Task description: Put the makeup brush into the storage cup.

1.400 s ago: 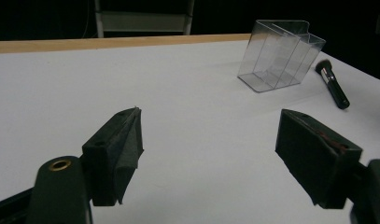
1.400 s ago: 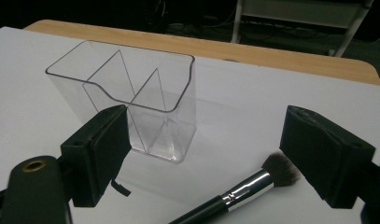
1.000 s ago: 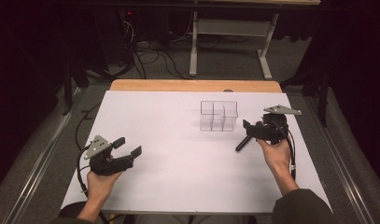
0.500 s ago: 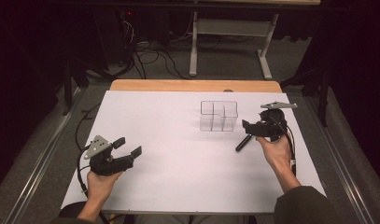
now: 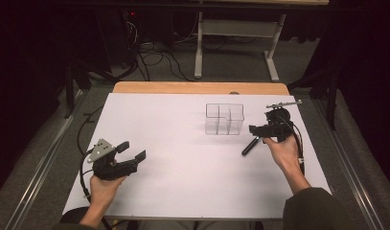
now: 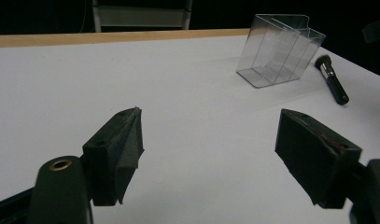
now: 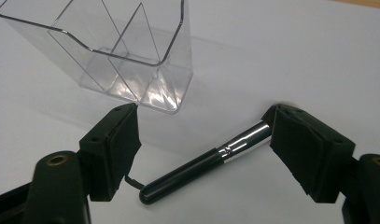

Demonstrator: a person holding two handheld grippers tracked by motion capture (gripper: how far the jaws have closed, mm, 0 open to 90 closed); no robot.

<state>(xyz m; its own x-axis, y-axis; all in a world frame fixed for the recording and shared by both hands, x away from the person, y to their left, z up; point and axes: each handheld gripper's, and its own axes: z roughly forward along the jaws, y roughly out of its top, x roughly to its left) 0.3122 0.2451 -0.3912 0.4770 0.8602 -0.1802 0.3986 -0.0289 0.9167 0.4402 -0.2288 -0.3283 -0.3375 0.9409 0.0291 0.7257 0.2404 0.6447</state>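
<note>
White tabletop (image 5: 183, 143): right gripper (image 7: 204, 140), open but closing, straddles unlabelled brush (image 7: 201, 161) (left gripper (image 6: 208, 149) open, empty).

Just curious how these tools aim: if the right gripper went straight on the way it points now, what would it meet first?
Probably the black-handled makeup brush with a silver collar, lying on the white table between the right gripper's open jaws, which have just been closing. Beyond it stands the clear plastic divided organizer.

I log one table (image 5: 183, 191) with a white top and a bare wooden strip along its far edge. On it I count a clear divided organizer (image 5: 224, 119), standing upright, and a black-handled makeup brush (image 5: 250, 145) lying flat just beside it.
</note>
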